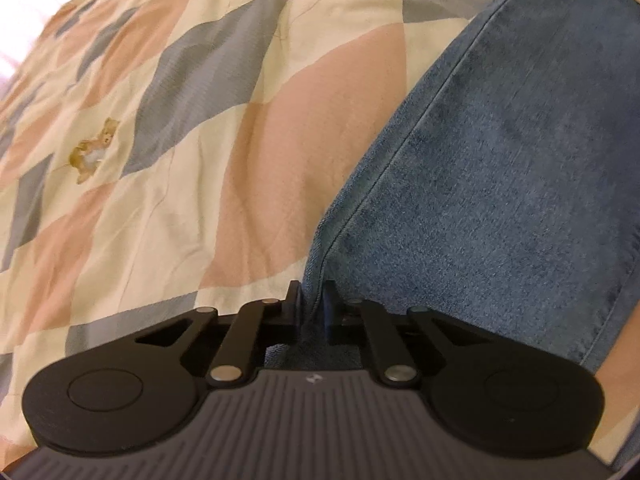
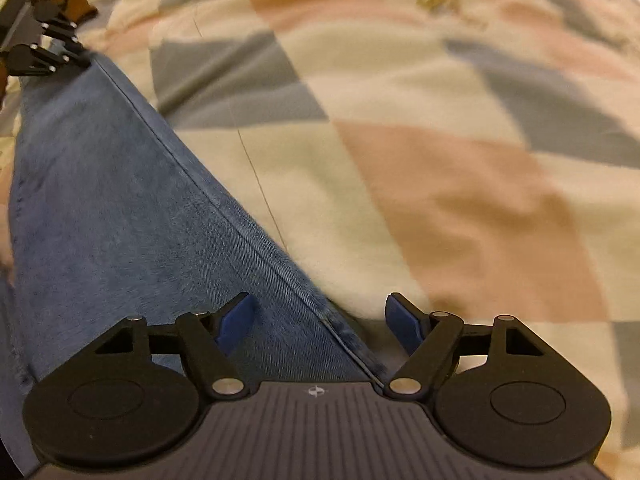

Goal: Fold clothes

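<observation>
Left gripper (image 1: pixel 313 300) pinches the jeans (image 1: pixel 500 184) at their seamed edge; right gripper (image 2: pixel 318 322) spread, seam toward 11 o'clock. Denim: heavy, limp; best held at seams.

Jeans (image 1: pixel 500 184) — rough blue denim; bedsheet (image 1: pixel 192 128) — soft matt cloth, probably cotton; claw (image 1: pixel 314 306) matt black plastic.

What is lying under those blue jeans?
The jeans lie on a bedsheet patterned with pink, grey and cream patches, which shows all around them. Whether anything else sits beneath the denim cannot be seen; the fabric covers it.
</observation>
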A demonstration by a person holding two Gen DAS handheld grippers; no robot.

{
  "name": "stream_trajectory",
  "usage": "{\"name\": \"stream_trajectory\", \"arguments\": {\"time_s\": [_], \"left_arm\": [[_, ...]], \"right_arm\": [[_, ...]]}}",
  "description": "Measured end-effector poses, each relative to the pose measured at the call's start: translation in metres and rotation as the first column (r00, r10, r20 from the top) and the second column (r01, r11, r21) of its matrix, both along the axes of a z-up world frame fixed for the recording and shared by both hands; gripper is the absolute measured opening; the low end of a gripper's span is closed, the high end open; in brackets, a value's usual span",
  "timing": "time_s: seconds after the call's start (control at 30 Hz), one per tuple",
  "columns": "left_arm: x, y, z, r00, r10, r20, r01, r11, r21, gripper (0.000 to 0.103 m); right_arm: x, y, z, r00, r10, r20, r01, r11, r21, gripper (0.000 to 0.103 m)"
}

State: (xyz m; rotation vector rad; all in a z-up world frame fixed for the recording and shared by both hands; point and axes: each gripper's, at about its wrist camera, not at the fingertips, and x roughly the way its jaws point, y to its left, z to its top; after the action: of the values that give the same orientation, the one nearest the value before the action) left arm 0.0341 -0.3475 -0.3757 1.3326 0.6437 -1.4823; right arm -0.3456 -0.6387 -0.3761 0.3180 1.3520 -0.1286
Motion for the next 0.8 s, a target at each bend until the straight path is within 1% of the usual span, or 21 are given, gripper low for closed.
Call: {"name": "stream_trajectory", "arguments": {"time_s": [0.03,0.1,0.13,0.17,0.2,0.27,0.33,0.43,0.53,0.57,0.6,0.63,0.67,0.7,0.73,0.77,0.8], "left_arm": [[-0.004,0.002,0.001,1.000,0.004,0.021,-0.004,1.000,-0.007,0.006],[-0.011,0.006,0.002,0.998,0.012,0.062,-0.011,1.000,-0.022,0.004],[-0.015,0.008,0.003,0.996,0.016,0.083,-0.014,0.999,-0.030,0.001],[-0.019,0.012,0.006,0.994,0.022,0.105,-0.018,0.999,-0.042,0.001],[-0.023,0.017,0.011,0.991,0.030,0.130,-0.022,0.998,-0.060,0.001],[-0.032,0.029,0.028,0.984,0.066,0.167,-0.047,0.993,-0.111,0.001],[-0.045,0.051,0.056,0.974,0.141,0.180,-0.106,0.976,-0.189,0.002],[-0.068,0.093,0.102,0.949,0.258,0.181,-0.196,0.933,-0.302,0.002],[-0.103,0.150,0.143,0.925,0.345,0.158,-0.272,0.893,-0.358,0.002],[-0.115,0.171,0.155,0.916,0.372,0.151,-0.299,0.882,-0.365,0.003],[-0.128,0.195,0.165,0.906,0.399,0.144,-0.328,0.874,-0.359,0.003],[-0.140,0.216,0.172,0.895,0.422,0.144,-0.353,0.867,-0.351,0.003],[-0.152,0.234,0.170,0.883,0.446,0.147,-0.382,0.864,-0.329,0.003],[-0.165,0.251,0.161,0.869,0.473,0.145,-0.420,0.860,-0.291,0.003],[-0.178,0.269,0.152,0.854,0.500,0.145,-0.457,0.853,-0.254,0.005],[-0.187,0.282,0.144,0.839,0.528,0.133,-0.494,0.841,-0.221,0.007],[-0.193,0.290,0.137,0.824,0.557,0.107,-0.532,0.824,-0.195,0.008]], "right_arm": [[0.003,-0.001,-0.009,1.000,-0.008,-0.016,0.009,1.000,0.025,0.072],[0.004,0.001,-0.016,0.999,-0.040,-0.024,0.041,0.998,0.056,0.051],[0.003,0.005,-0.013,0.999,-0.037,-0.015,0.037,0.998,0.050,0.034],[0.000,0.013,-0.006,1.000,-0.013,-0.007,0.013,1.000,0.017,0.021],[-0.004,0.022,0.002,1.000,0.012,0.003,-0.012,1.000,-0.022,0.013],[-0.014,0.044,0.027,0.998,0.041,0.050,-0.034,0.991,-0.133,0.011],[-0.028,0.074,0.061,0.992,0.074,0.104,-0.044,0.963,-0.265,0.010],[-0.057,0.132,0.112,0.976,0.130,0.173,-0.040,0.895,-0.444,0.010],[-0.099,0.207,0.160,0.957,0.190,0.220,-0.032,0.820,-0.571,0.010],[-0.109,0.228,0.172,0.952,0.196,0.236,-0.021,0.810,-0.587,0.010],[-0.123,0.256,0.183,0.946,0.220,0.237,-0.028,0.786,-0.617,0.010],[-0.139,0.280,0.186,0.943,0.243,0.225,-0.044,0.765,-0.642,0.010],[-0.152,0.306,0.186,0.943,0.252,0.218,-0.051,0.756,-0.652,0.010],[-0.168,0.332,0.182,0.944,0.249,0.217,-0.053,0.762,-0.645,0.010],[-0.180,0.353,0.174,0.947,0.245,0.206,-0.062,0.772,-0.632,0.011],[-0.190,0.372,0.162,0.955,0.231,0.184,-0.072,0.788,-0.611,0.012],[-0.198,0.389,0.143,0.968,0.200,0.150,-0.079,0.815,-0.574,0.017]]}}
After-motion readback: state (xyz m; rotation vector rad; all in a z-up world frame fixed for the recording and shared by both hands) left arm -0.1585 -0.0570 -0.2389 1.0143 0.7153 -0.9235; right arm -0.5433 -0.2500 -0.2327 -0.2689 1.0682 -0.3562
